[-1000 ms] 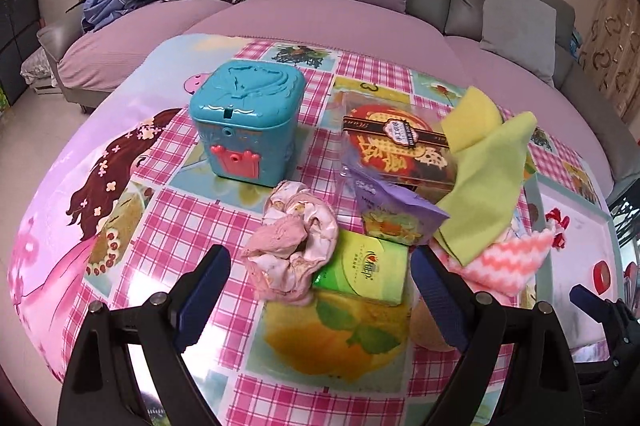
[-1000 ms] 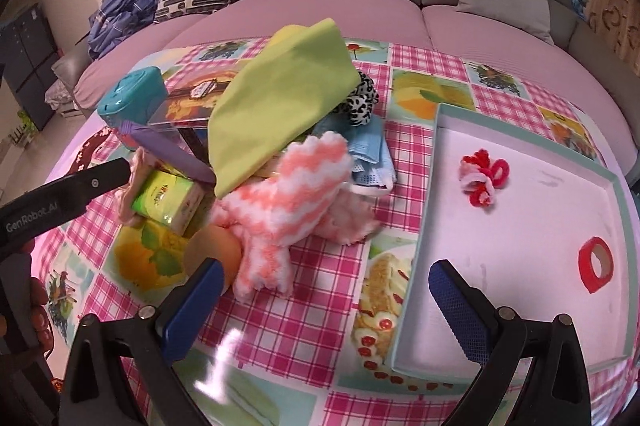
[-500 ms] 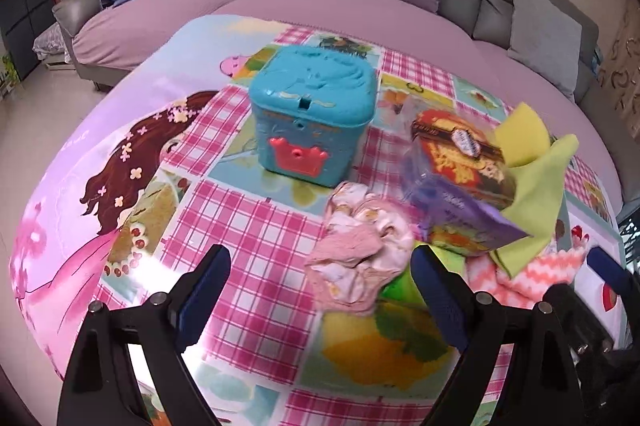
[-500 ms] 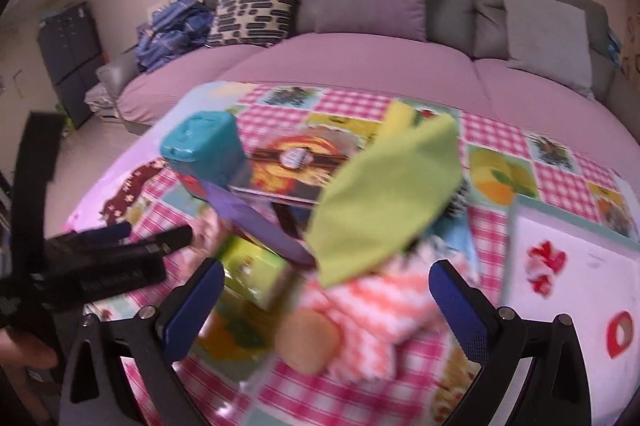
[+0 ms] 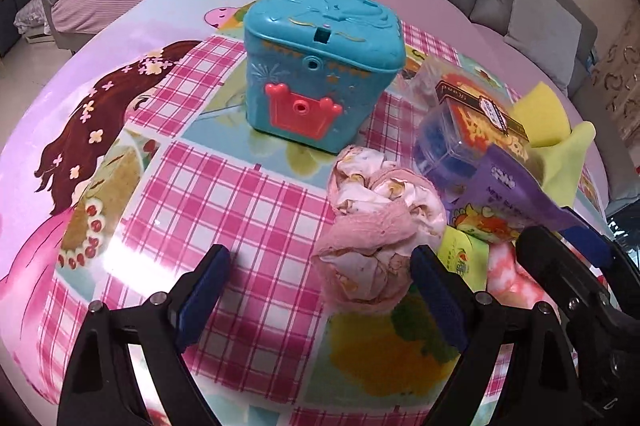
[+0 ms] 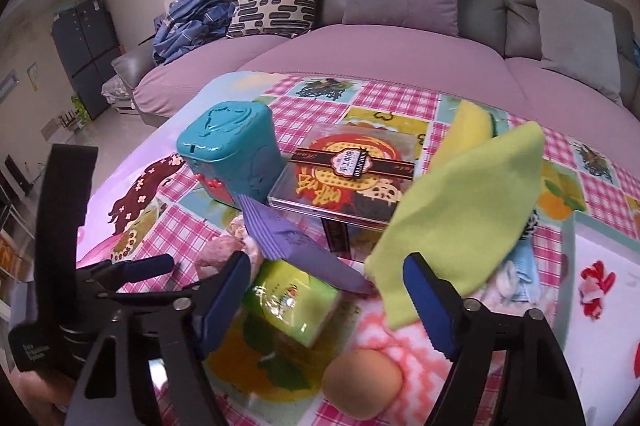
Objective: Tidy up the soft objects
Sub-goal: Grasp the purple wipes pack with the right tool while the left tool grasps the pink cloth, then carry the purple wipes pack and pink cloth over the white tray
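Fingers spread wide, my left gripper [image 5: 320, 290] is hovering at the crumpled pink cloth [image 5: 380, 230] on the table [image 5: 224, 201]; my right gripper [image 6: 326, 300], equally wide, is framing the green tissue pack [image 6: 292, 302].

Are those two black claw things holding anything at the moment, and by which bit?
Nothing is held. The left gripper is open, the pink cloth bundle lying loose between its fingers. The right gripper is open above the green packet.

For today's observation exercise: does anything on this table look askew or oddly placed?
Yes. The clear gift box sits tilted, propped on other items rather than flat on the table, with the green cloth draped against it. A purple packet leans slanted over the green tissue pack. The pile looks jumbled.
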